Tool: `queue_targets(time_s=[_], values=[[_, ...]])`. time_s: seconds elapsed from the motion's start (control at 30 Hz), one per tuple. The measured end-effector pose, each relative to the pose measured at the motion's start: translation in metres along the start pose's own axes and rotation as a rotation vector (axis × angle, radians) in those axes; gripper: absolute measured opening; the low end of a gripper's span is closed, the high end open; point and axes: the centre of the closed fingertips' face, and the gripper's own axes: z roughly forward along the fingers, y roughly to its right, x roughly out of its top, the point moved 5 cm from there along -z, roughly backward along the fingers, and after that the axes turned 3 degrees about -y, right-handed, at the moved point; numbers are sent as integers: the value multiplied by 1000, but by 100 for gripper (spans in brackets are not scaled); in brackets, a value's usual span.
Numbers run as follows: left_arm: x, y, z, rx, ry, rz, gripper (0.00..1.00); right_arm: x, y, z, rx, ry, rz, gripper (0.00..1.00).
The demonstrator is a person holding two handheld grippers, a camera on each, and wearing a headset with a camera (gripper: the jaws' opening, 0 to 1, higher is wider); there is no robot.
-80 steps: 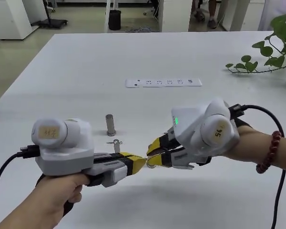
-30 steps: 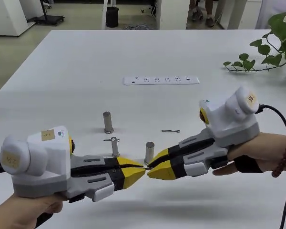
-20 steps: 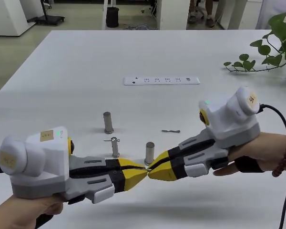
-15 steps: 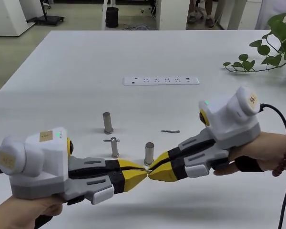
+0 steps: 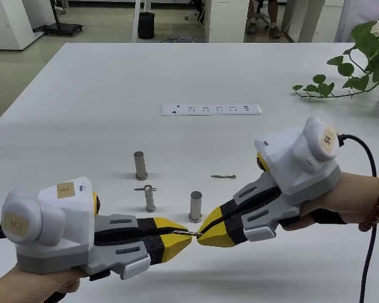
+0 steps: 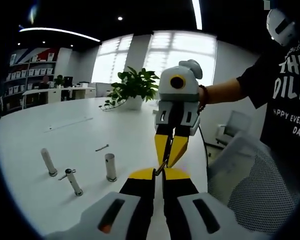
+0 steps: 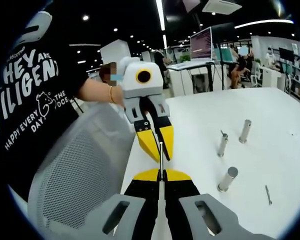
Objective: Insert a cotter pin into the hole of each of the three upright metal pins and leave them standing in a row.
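1. The white table (image 5: 82, 95) holds the work.
2. The left gripper (image 5: 191, 234) and right gripper (image 5: 200, 235) meet tip to tip over its near side. Each has its jaws pressed together on one end of the held cotter pin (image 5: 184, 232).
3. The far pin (image 5: 139, 165), middle pin (image 5: 150, 199) and near pin (image 5: 195, 206) stand upright just beyond the tips.
4. A fitted cotter pin (image 5: 142, 188) crosses the middle pin's top, and a loose cotter pin (image 5: 223, 177) lies flat to the right.

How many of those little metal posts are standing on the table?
3. The back post stands far left, the middle post already carries a cotter pin, and the front post stands to its right. None looks hidden.
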Motion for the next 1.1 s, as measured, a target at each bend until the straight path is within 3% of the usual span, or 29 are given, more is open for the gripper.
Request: queue_targets(time_s=[0.37,0.7,1.1], values=[[-4,-10,0,79,-18,14,6,-10,19,-10,-109,-50,-20,0],[-11,-25,5,218,-43,8,14,-24,44,-22,-225,-96,18,0],[-15,-38,17,333,-62,-1,22,-40,60,-26,-257,-158,24,0]])
